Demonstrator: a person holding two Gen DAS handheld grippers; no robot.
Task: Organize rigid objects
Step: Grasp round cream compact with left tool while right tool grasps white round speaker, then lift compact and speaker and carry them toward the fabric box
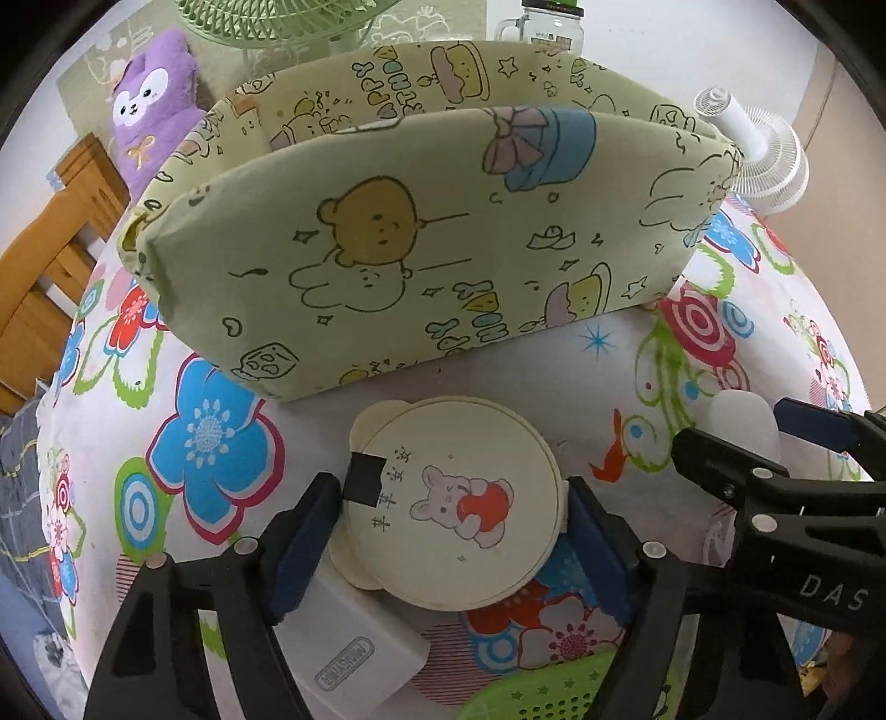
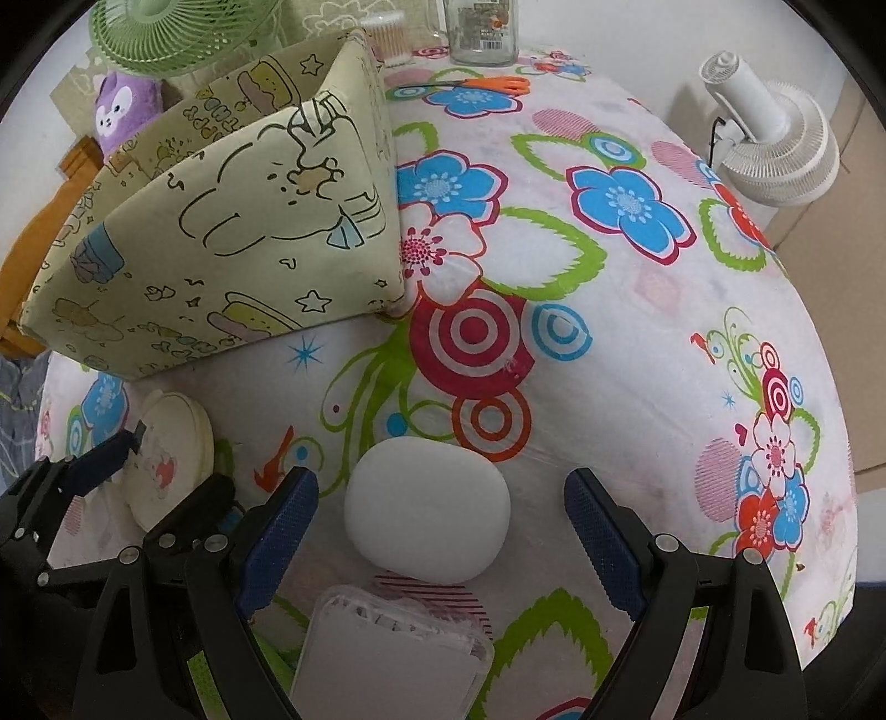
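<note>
A round cream compact with a bunny picture [image 1: 457, 507] lies on the flowered tablecloth, in front of a pale green fabric storage box [image 1: 387, 232]. My left gripper [image 1: 451, 501] straddles the compact, its blue pads against both sides. The compact also shows at the left of the right wrist view [image 2: 166, 459]. A white rounded case [image 2: 426, 507] lies between the open fingers of my right gripper [image 2: 440, 507], not touched. The right gripper shows at the right of the left wrist view [image 1: 775, 437]. The fabric box also shows in the right wrist view [image 2: 232, 232].
A white charger block [image 1: 354, 648] lies under my left gripper. A clear plastic box [image 2: 393, 653] lies below the white case. A green perforated basket [image 1: 542, 692] is at the near edge. Orange scissors [image 2: 482, 83], a glass jar [image 2: 482, 27] and a white fan [image 2: 775, 138] stand farther back.
</note>
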